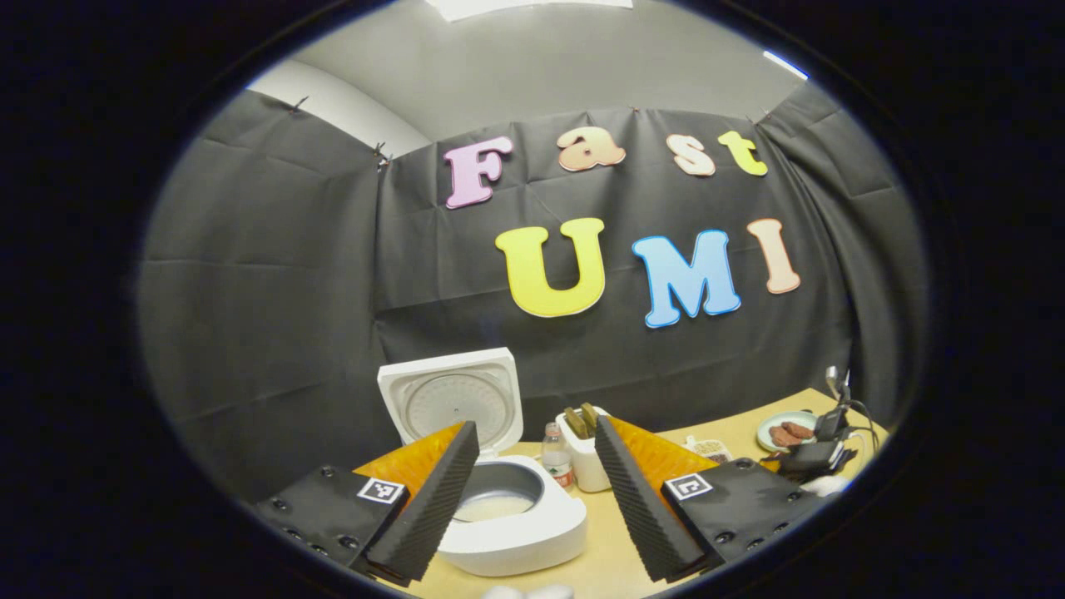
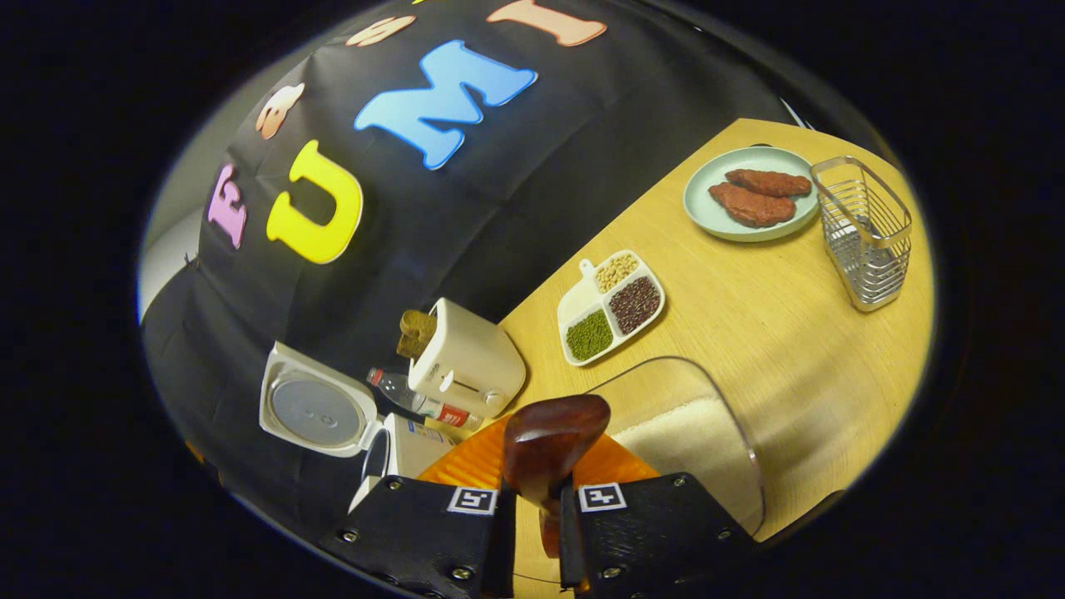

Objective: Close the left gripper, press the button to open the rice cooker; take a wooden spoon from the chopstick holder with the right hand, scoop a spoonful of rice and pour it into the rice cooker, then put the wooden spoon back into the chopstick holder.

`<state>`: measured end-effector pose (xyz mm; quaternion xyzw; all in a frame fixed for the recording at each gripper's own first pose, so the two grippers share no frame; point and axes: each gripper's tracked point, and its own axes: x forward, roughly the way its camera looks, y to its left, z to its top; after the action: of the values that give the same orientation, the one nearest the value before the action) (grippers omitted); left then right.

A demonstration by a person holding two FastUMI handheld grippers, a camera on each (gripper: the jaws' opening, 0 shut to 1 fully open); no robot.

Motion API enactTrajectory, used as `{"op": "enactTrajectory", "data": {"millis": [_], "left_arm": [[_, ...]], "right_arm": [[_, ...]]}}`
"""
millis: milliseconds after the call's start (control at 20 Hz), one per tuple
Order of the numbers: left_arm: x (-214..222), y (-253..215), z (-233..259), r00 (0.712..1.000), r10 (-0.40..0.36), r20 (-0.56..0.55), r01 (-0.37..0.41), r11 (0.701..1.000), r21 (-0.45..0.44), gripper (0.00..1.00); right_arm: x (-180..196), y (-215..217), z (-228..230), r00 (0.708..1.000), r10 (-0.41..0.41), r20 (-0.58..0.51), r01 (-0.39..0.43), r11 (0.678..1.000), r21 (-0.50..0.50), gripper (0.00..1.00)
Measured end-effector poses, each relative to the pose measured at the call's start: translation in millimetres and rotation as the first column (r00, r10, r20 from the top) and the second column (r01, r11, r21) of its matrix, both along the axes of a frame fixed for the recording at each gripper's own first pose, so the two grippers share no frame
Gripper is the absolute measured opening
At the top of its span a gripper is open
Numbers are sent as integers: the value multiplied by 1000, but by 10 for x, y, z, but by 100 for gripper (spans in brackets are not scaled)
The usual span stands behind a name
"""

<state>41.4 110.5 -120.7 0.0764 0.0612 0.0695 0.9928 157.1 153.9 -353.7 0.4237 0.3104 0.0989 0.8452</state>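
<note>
The right gripper [image 2: 532, 520] is clamped on the wooden spoon [image 2: 545, 445], whose bowl points forward over a clear rice container [image 2: 707, 424]. The rice cooker [image 2: 333, 416], lid raised, lies left of that container. The left gripper [image 1: 532, 491] hangs wide apart, empty, before the cooker's pot.

Taking the rice cooker [image 1: 512, 520] as landmark: its lid stands upright at the back, so the pot mouth is open from above and from the front. Just to its right a small bottle [image 1: 556, 456] and the toaster [image 1: 582, 457] stand close together, blocking that side. Farther right, bare table [image 2: 749, 333] lies between the divided grain dish [image 2: 611, 306] and the wire chopstick holder [image 2: 864, 231].
</note>
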Motion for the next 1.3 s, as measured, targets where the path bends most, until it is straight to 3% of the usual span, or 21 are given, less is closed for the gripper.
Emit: {"op": "enactTrajectory", "data": {"millis": [250,800,1100,1300], "left_arm": [[13,-53,-21,1000,-1,-6,1,1000,-14,99],[12,51,40,1000,8,22,-8,1000,0,98],[-91,269,-78,999,42,17,-42,999,0,99],[-211,490,-107,996,88,30,-88,996,6,99]], "right_arm": [[37,-421,56,993,-109,-38,113,986,119,21],[35,-423,579,991,-128,-38,133,972,196,21],[234,265,1339,997,-73,-22,77,958,276,21],[311,1063,1704,1000,19,6,-20,956,294,21]]}}
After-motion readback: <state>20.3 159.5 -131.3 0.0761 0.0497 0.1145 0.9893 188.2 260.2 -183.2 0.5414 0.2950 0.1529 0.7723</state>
